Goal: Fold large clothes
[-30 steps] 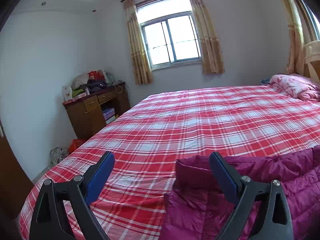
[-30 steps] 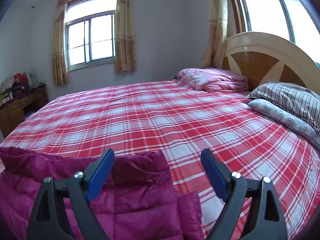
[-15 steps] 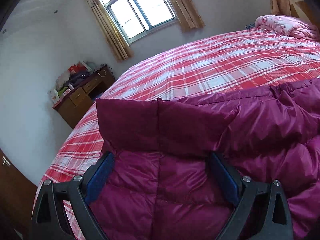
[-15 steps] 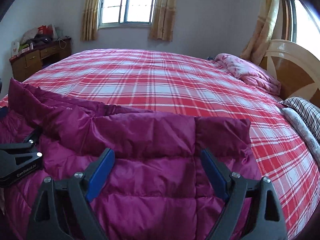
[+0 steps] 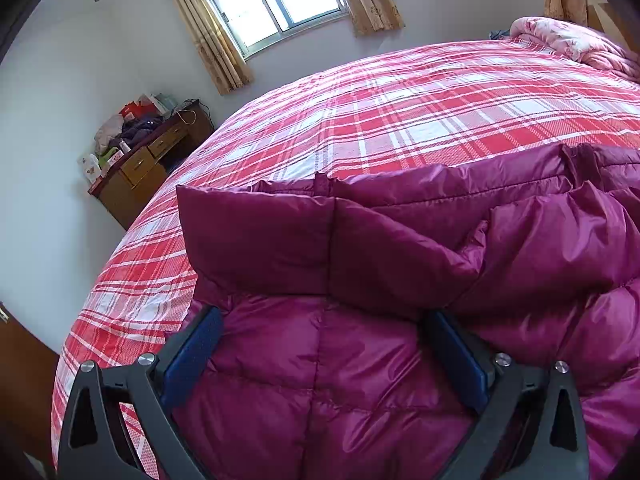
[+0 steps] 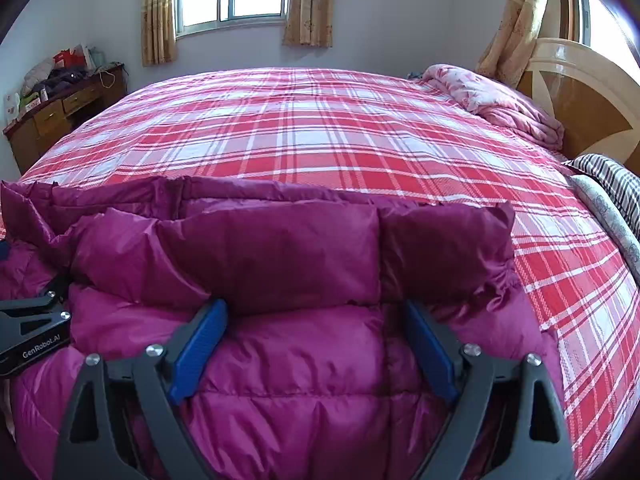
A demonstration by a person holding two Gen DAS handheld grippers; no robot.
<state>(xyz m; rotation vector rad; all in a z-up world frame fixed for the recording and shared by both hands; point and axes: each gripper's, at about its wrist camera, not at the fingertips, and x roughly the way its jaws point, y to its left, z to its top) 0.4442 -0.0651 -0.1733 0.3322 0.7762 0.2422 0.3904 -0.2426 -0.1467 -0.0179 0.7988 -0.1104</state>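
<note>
That puffy jacket (image 5: 360,360) looks light and slippery, so grab the folded hem; left gripper (image 5: 320,356) and right gripper (image 6: 316,344) jaws sit apart, probably not clamping yet.

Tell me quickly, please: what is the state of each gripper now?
Left gripper: open, jaws astride the purple down jacket, gripping nothing.
Right gripper: open, likewise.

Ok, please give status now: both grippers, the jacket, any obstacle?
Left gripper open, astride jacket fabric. Right gripper open, same, near folded edge. Jacket lies on plaid bed, nothing gripped. No obstacle seen.
</note>
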